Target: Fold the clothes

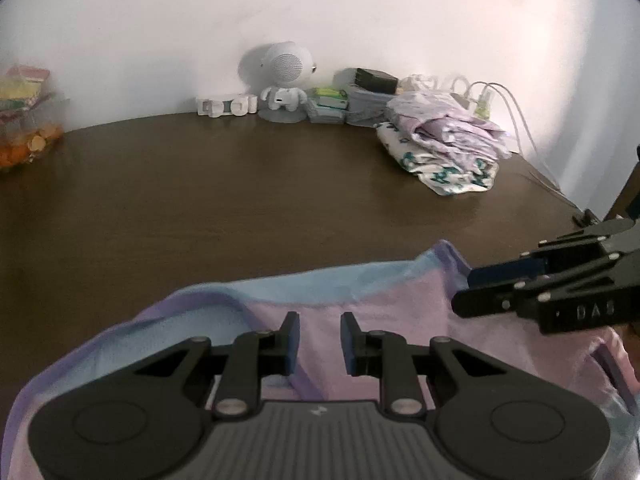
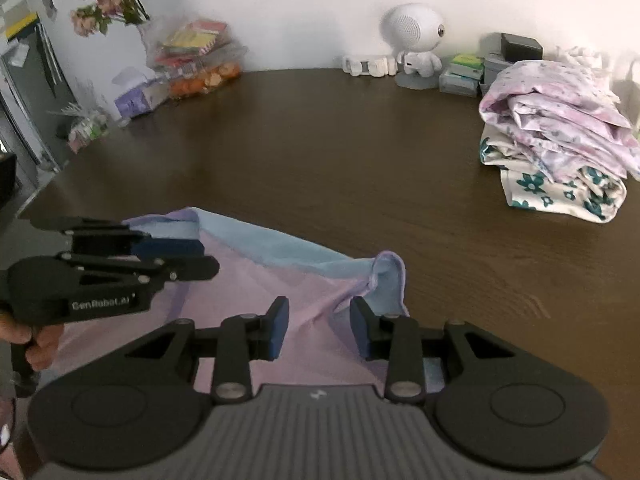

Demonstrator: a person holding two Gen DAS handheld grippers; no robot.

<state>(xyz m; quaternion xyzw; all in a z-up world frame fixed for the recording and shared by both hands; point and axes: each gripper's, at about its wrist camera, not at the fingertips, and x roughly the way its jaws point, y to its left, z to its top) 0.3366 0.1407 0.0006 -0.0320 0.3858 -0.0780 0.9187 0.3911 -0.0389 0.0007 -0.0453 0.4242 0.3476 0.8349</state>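
The left gripper (image 1: 320, 340) hangs low over a pink, blue and lilac garment (image 1: 384, 312) that lies flat on the dark wooden table (image 1: 240, 184), its jaws a narrow gap apart with only the pink cloth showing below that gap; neither pad presses on the fabric. The right gripper (image 2: 319, 326) stands just beside it, to its right, also tilted down over the same garment (image 2: 288, 276), its jaws a little wider apart and empty, with a rumpled blue-and-lilac corner of the cloth just beyond its right finger (image 2: 362, 330). In the right wrist view the left gripper (image 2: 188, 258) comes in from the left edge, held by a hand (image 2: 38, 342), its fingertips over the garment's far left corner. In the left wrist view the right gripper (image 1: 470, 290) reaches in from the right edge over the cloth's right end. Well ahead of both grippers and off to the right sits a pile of folded clothes (image 2: 560, 132), a lilac-patterned piece on top of a white one with teal flowers. Straight ahead, against the wall, stands a small white robot-shaped figure (image 1: 282, 80) with boxes (image 1: 328, 104) beside it. Far to the left of the grippers lie a clear bag of colourful packets (image 2: 196, 60) and a stem of pink flowers (image 2: 104, 0).
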